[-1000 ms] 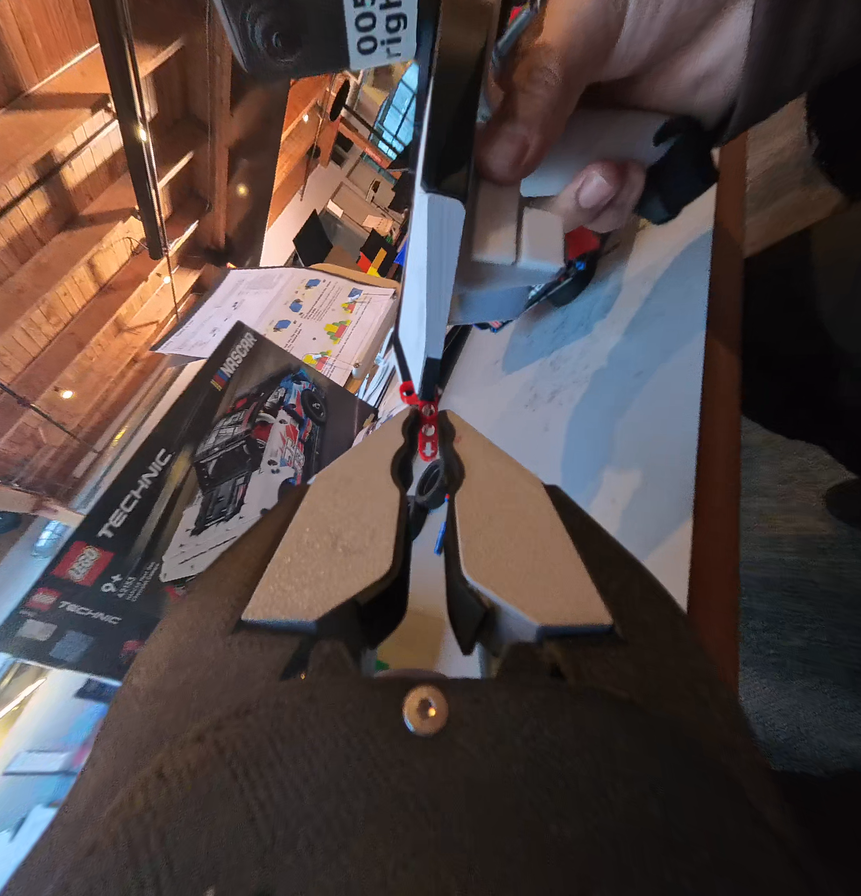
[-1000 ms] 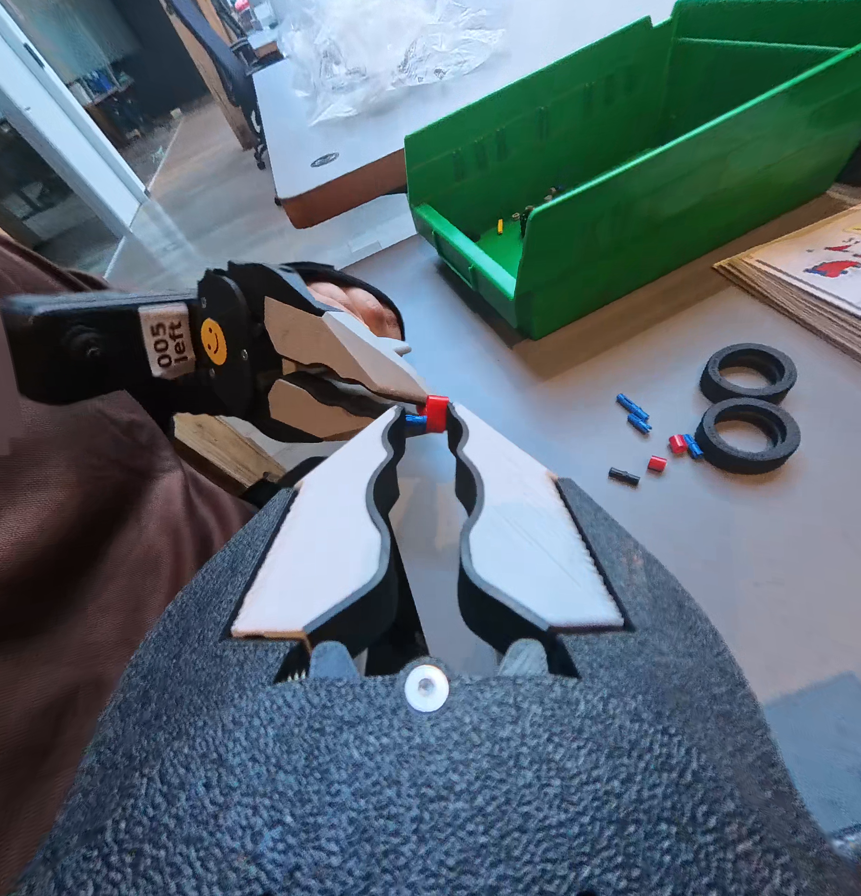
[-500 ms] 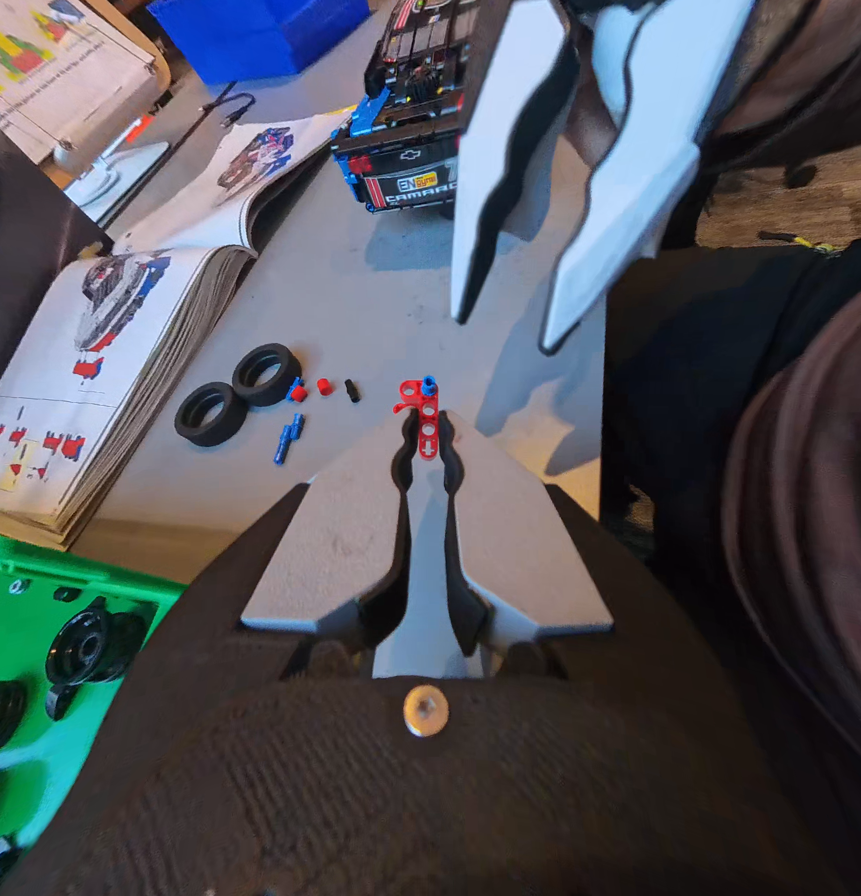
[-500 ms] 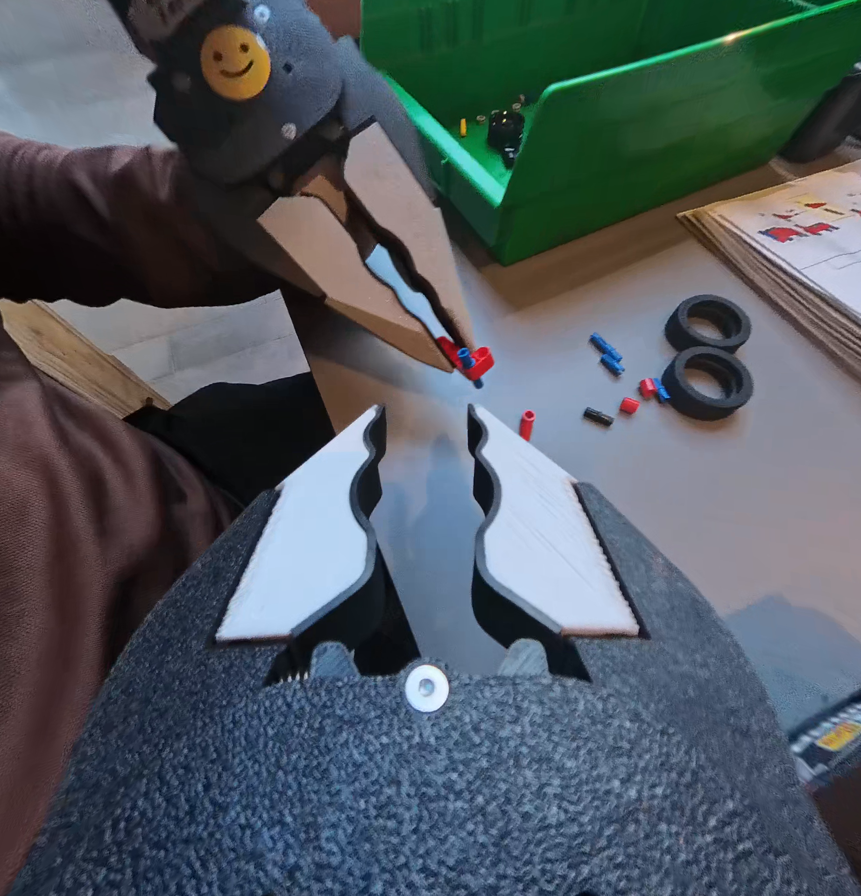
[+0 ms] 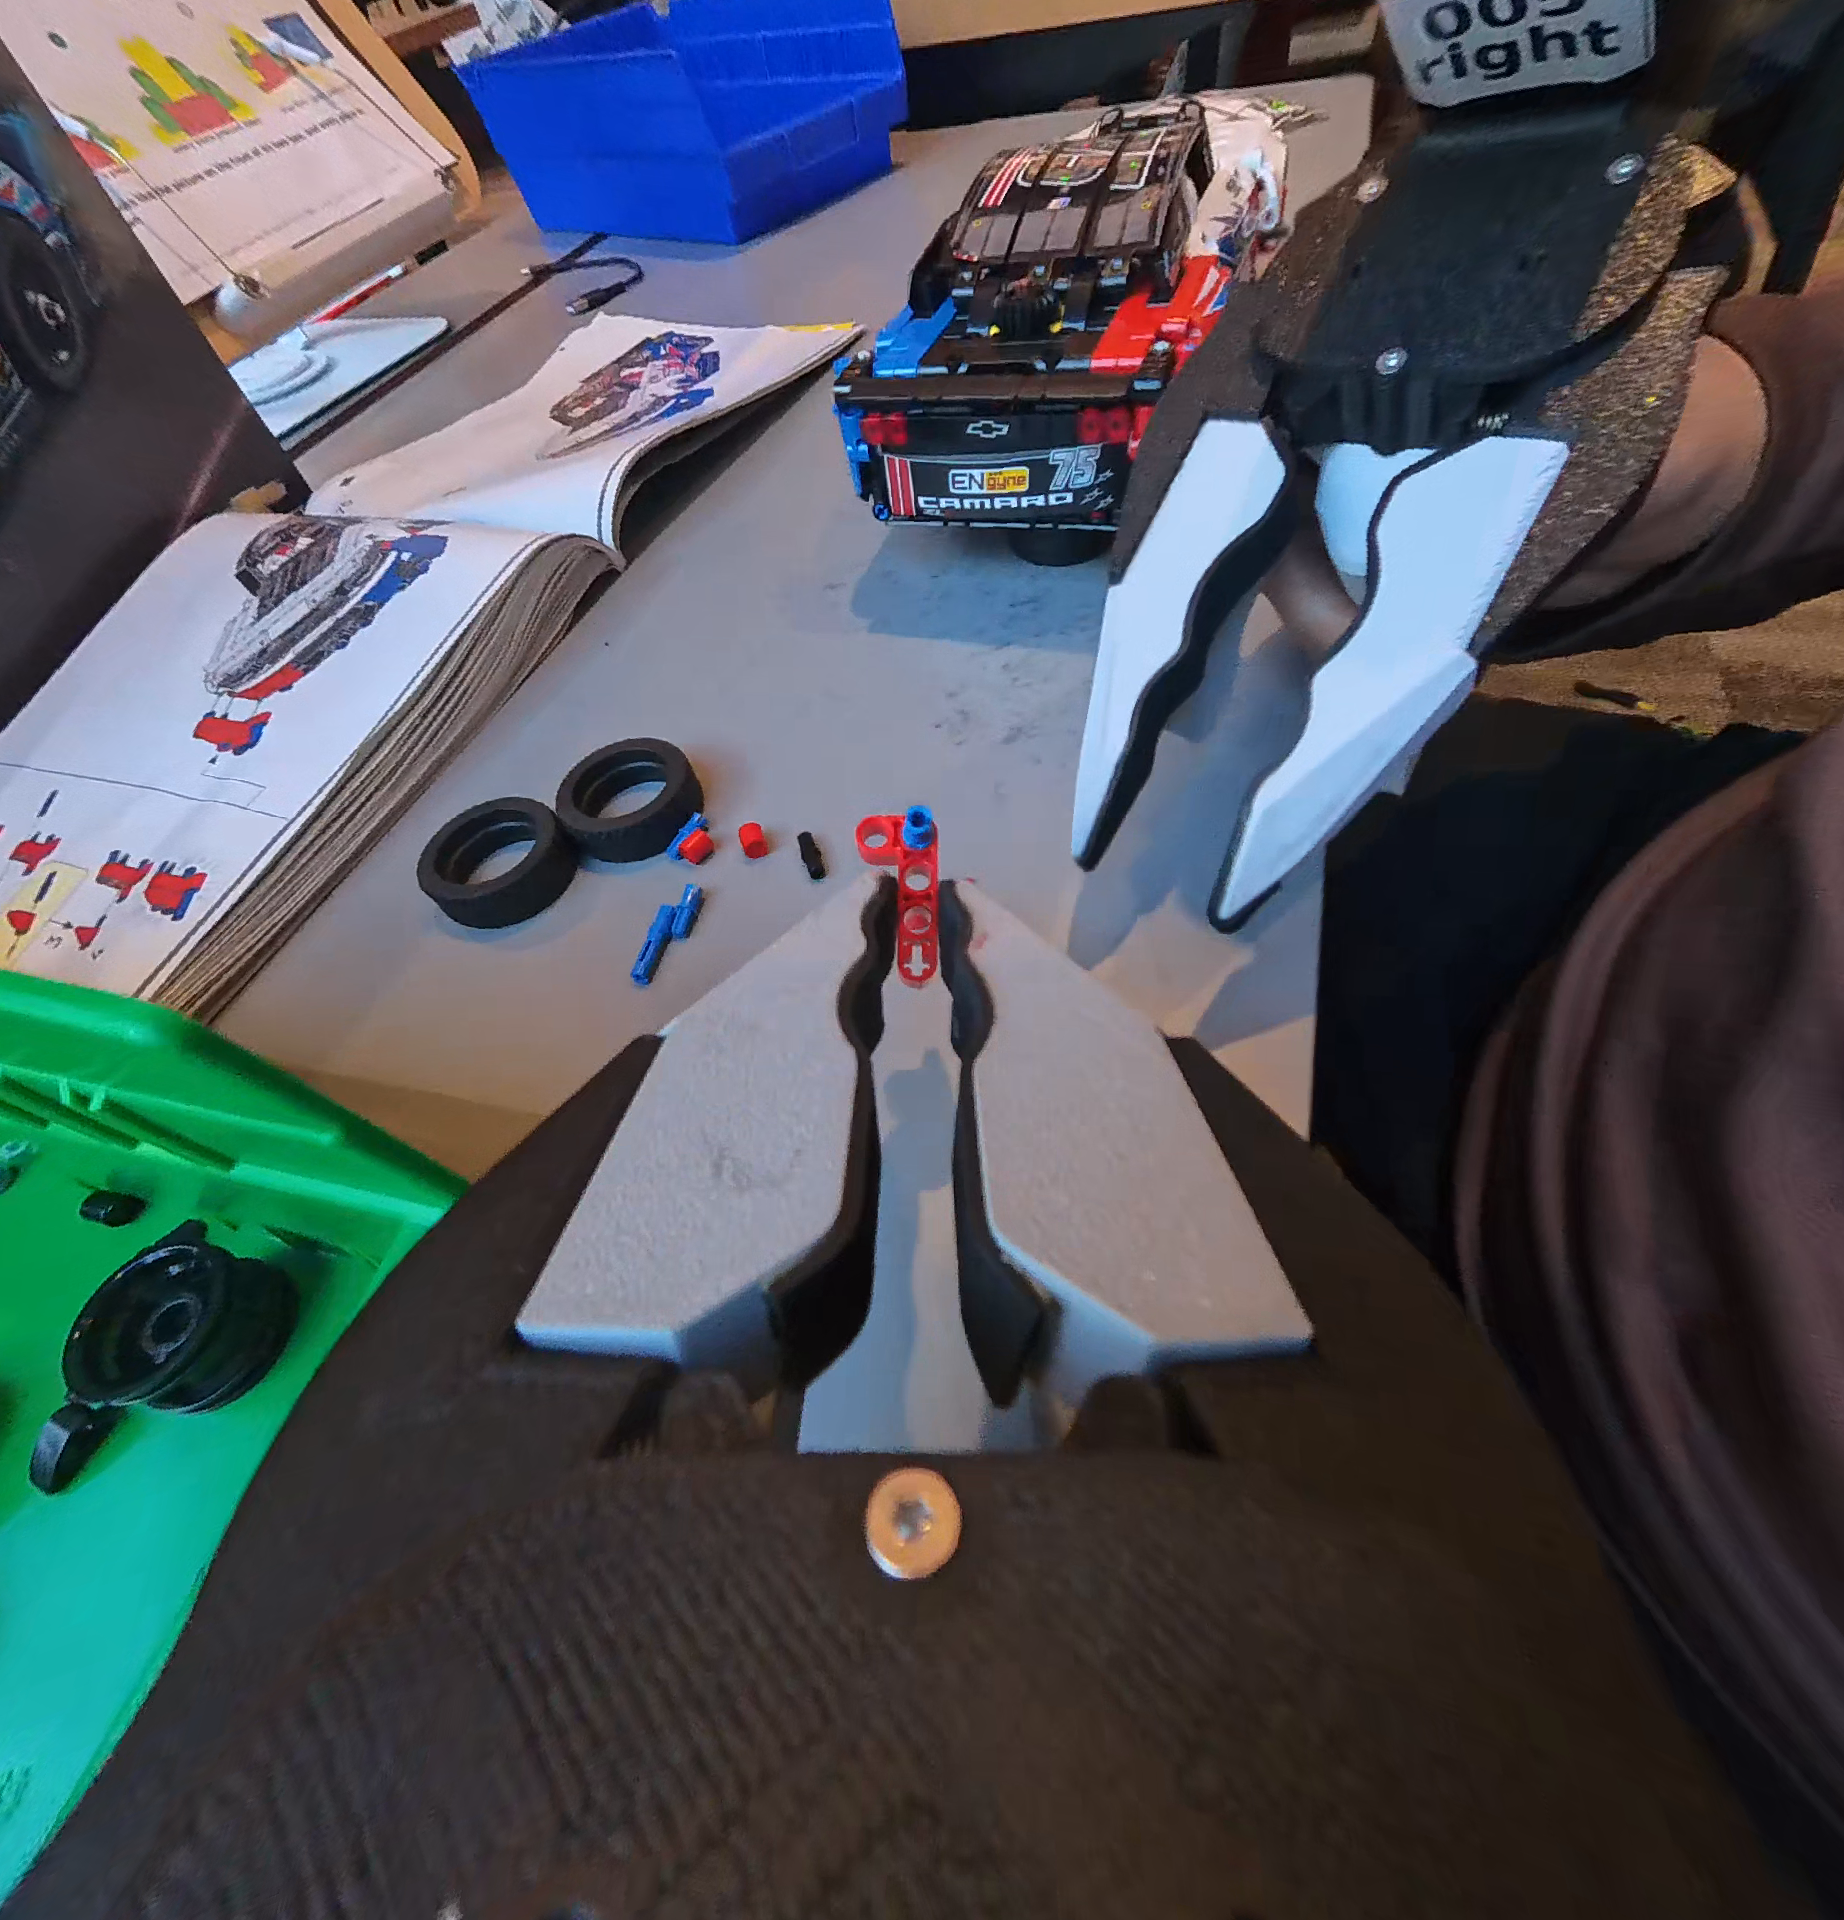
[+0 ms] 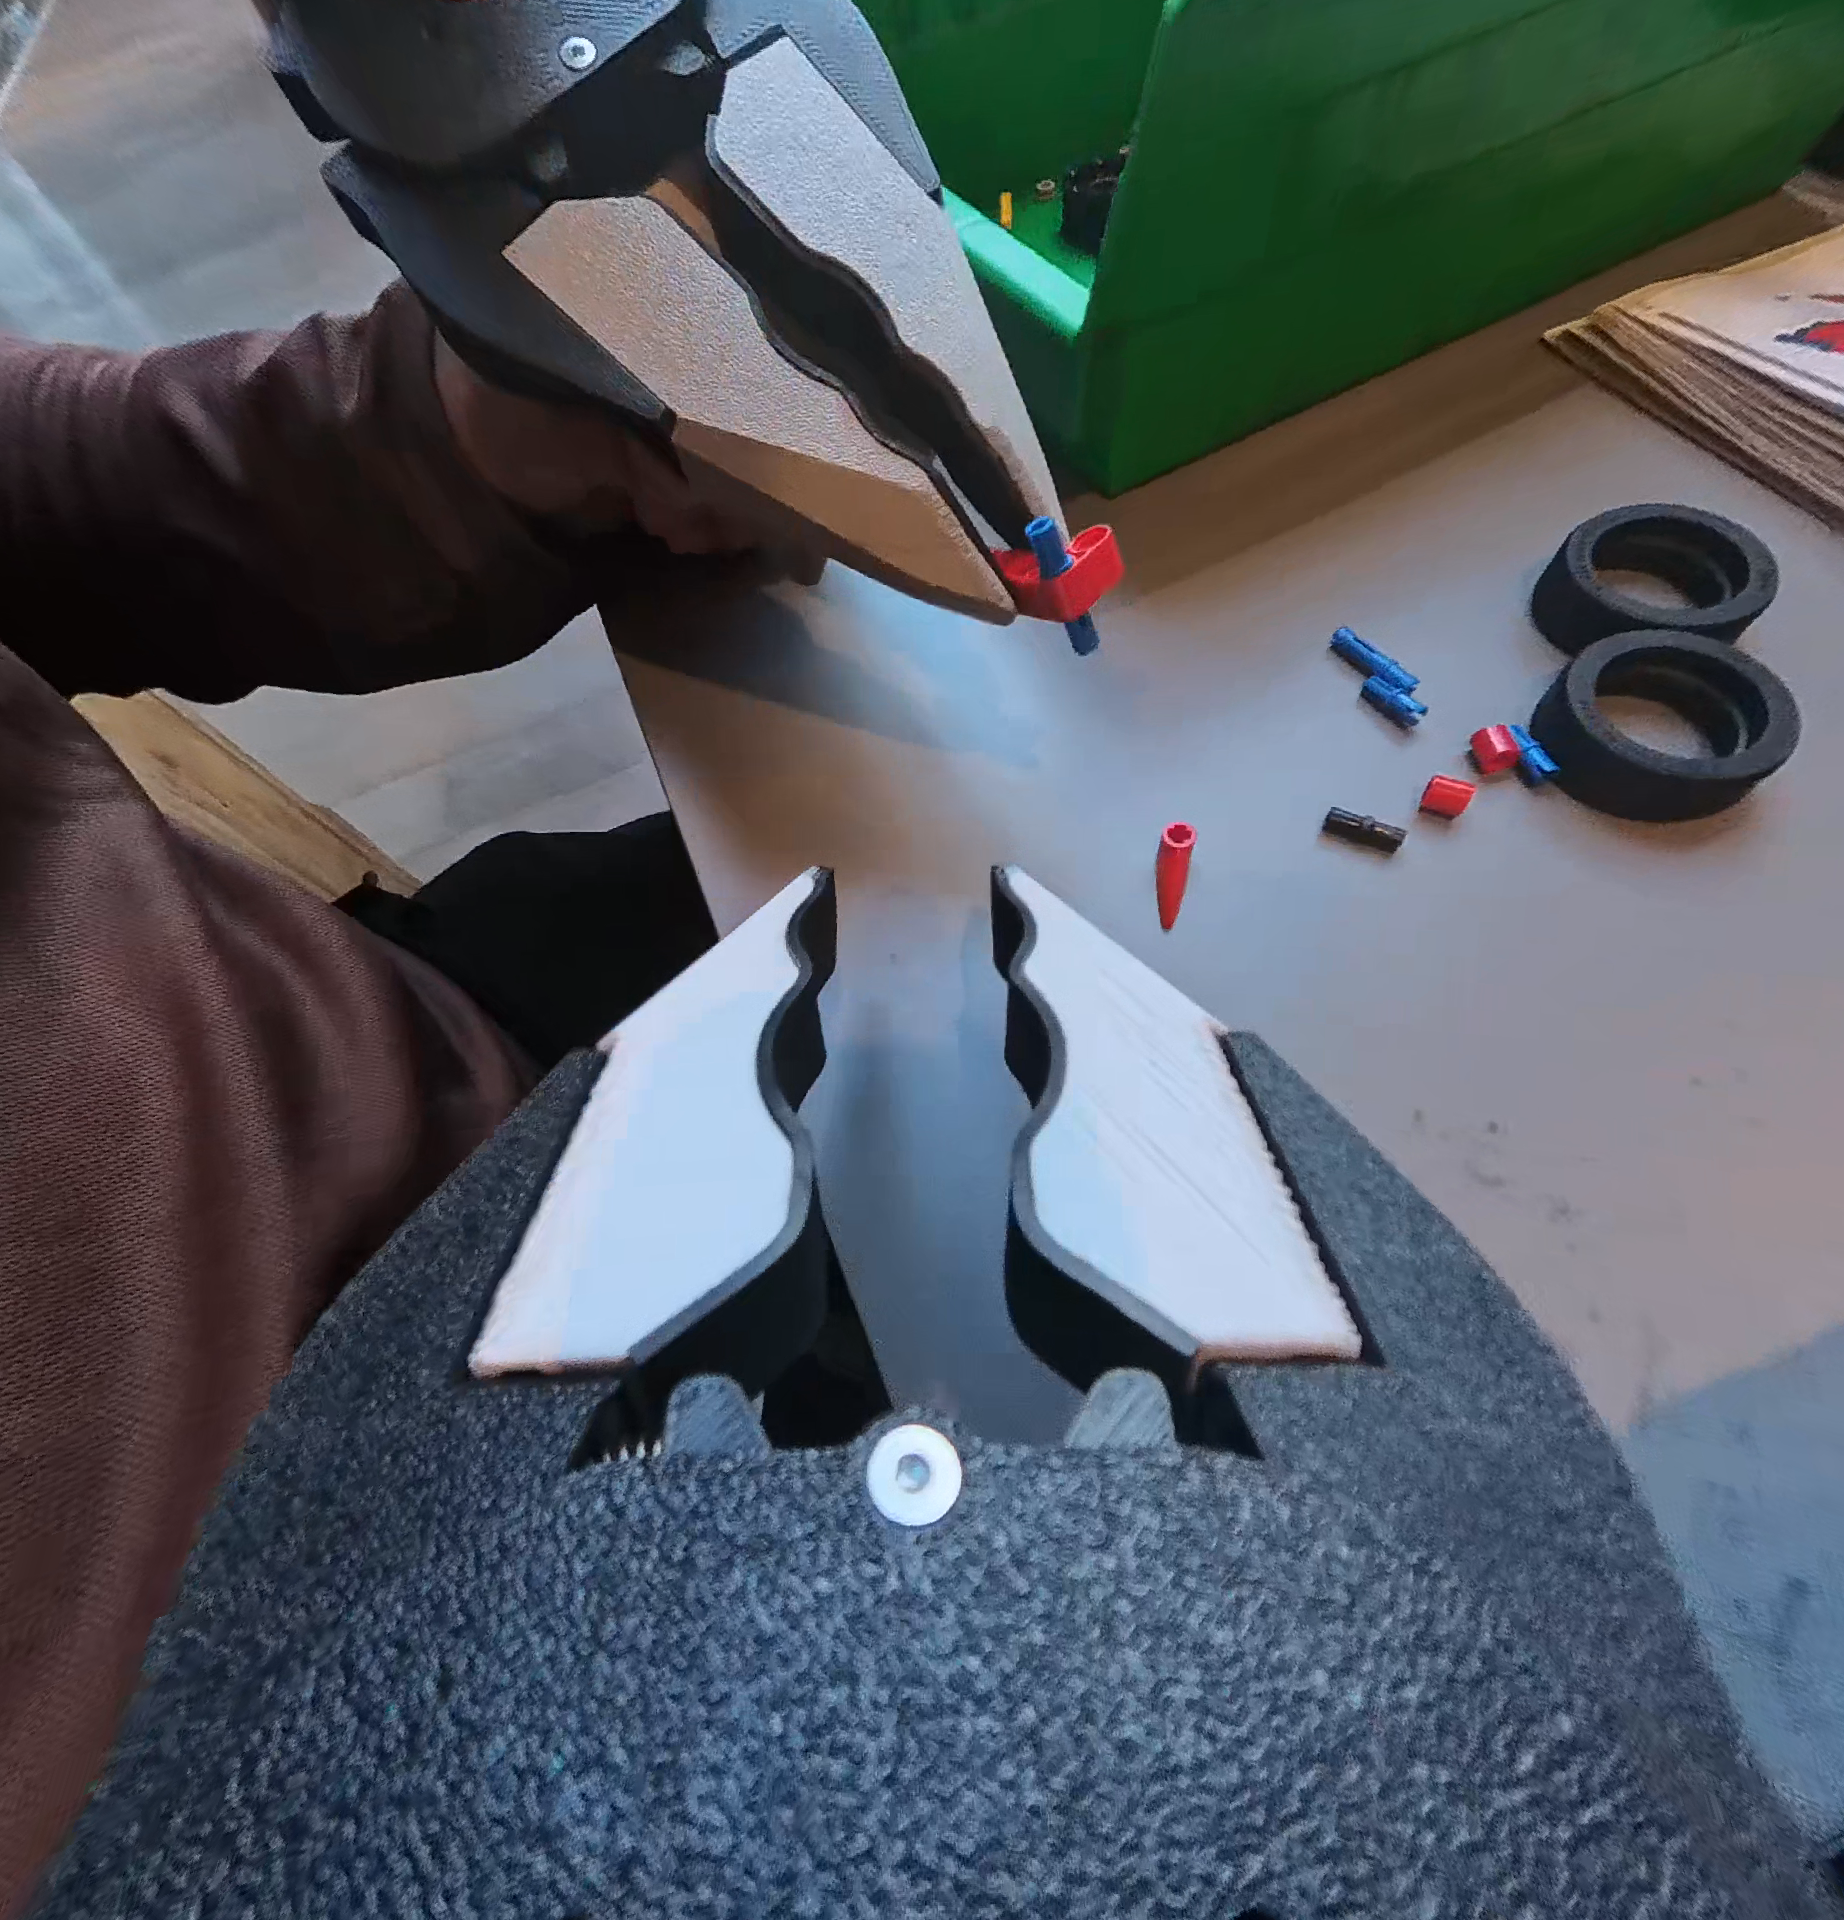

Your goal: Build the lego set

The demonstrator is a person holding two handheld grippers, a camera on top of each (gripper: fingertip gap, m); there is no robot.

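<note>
red beam (image 5: pixel 913 914) | blue pin (image 5: pixel 919 818) | black tyres (image 5: pixel 627 798) (both) | green bin (image 5: pixel 87 1122) | grey table (image 5: pixel 772 665)

Both views are evenly and softly lit in a warm tone. Soft shadows are cast on the grey table (image 6: pixel 1313 1039) beneath the left gripper (image 6: pixel 1001 582), toward the camera. Strong wide-angle bending is seen at the edges, where the green bin (image 5: pixel 87 1143) is blurred. Parts near the table's middle are rendered sharply; no glare is seen.

Bare table (image 6: pixel 1313 1195) is seen ahead of the right gripper (image 6: pixel 913 883), w/ a red cone piece (image 6: pixel 1173 871) just beside. Farther right, passage is blocked by small pins (image 6: pixel 1380 675) & two tyres (image 6: pixel 1666 717); green bin (image 6: pixel 1313 260) at back.
</note>
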